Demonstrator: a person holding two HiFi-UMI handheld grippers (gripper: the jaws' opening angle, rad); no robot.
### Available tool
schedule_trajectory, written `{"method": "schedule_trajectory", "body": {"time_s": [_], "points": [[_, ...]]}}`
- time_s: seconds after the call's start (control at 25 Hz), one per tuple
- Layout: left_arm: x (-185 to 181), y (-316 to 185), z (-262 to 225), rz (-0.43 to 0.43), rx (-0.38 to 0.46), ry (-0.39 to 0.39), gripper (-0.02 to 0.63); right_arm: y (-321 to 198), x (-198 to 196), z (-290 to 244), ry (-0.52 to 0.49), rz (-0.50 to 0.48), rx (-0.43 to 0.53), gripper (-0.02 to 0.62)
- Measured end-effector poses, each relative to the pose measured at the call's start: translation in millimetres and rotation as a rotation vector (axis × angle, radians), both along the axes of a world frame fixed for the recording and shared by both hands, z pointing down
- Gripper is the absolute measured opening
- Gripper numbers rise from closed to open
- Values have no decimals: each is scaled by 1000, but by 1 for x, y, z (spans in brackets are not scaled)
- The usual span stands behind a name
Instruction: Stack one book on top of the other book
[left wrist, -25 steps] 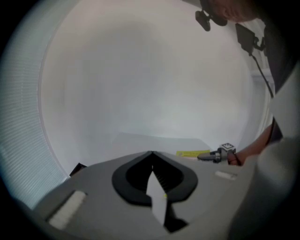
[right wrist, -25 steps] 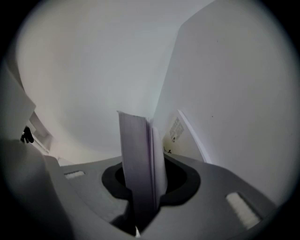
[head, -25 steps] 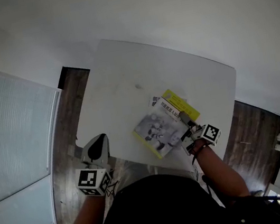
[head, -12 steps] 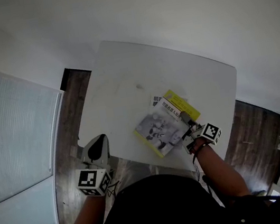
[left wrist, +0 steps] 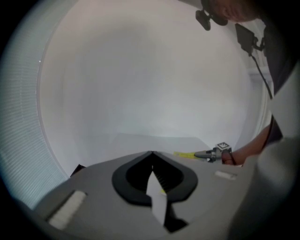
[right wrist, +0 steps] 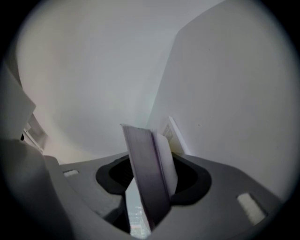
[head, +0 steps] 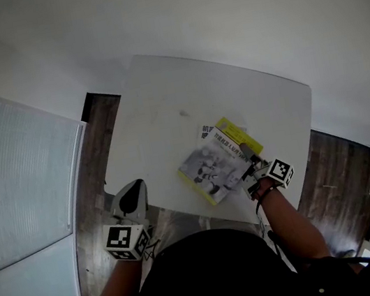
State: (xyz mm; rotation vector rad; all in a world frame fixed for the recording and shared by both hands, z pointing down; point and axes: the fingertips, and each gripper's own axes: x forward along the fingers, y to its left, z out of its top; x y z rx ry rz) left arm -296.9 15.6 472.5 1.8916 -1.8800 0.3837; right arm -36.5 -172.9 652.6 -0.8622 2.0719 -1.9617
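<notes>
Two books are seen stacked at the near right part of the white bench (head: 163, 105). The upper book (head: 210, 164), with a grey-white cover carrying a black-and-white picture, is laid askew across the yellow book (head: 241, 136), of which only a strip along the far right side is left showing.

The right gripper (head: 253, 166) is held at the stack's near right corner. In the right gripper view a book's page edge is seen standing between the jaws. These have just been opening, and dark gaps now show on either side of the pages, so the book is no longer pressed.

The left gripper (head: 131, 197) is held off the bench's near left edge, above the dark wooden floor (head: 86, 168). Its jaws are brought together on nothing.

Compared with a second ago, the books are found where they were. The cube on the right gripper is seen drawn back a little from the stack, and the left gripper is much where it was.

The print on both covers is too small to be read. A pale printed corner is seen at the stack's far end, and whether it belongs to the lower book cannot be told. The bench's near edge is cut off by the person's dark clothing (head: 214, 273).
</notes>
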Motion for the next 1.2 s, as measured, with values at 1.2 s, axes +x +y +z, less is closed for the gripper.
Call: {"method": "schedule_trajectory", "body": {"time_s": [1.2], "points": [[24, -32, -10, 157, 71, -10, 5, 10, 68, -8, 11, 205, 6, 270]]}}
